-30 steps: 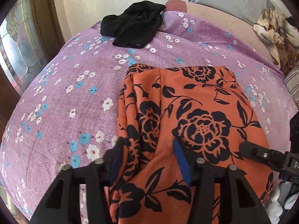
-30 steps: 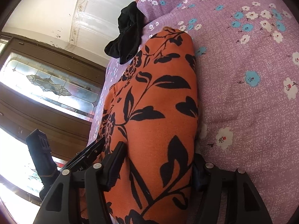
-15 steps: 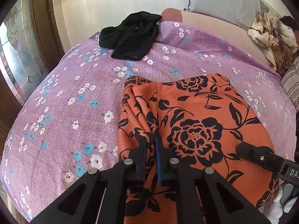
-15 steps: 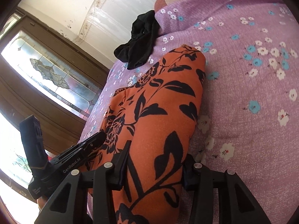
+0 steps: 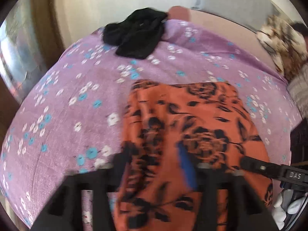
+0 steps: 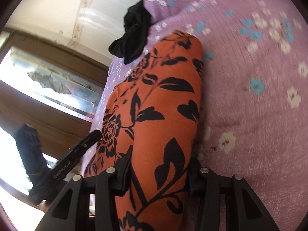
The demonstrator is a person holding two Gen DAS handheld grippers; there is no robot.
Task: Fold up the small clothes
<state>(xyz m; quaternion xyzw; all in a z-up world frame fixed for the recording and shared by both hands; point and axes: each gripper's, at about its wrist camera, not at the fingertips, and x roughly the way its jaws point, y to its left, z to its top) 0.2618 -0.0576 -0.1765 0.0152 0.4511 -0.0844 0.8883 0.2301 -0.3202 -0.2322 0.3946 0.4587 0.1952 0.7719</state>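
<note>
Both jaws stand spread, released, straddling the near edge of the orange cloth (image 5: pixel 184 134). On the left gripper (image 5: pixel 154 159) the fingers flank a bunched strip of that edge; on the right gripper (image 6: pixel 157 165) they bracket a raised hump of it. Neither visibly pinches, though the left view is blurred. Such paired placement likely readies the edge for lifting and folding away. This cloth lies on the purple sheet (image 5: pixel 77 100), partly folded, I judge. Well beyond its far edge sits a crumpled black garment (image 5: pixel 134 36), probably awaiting its turn.
</note>
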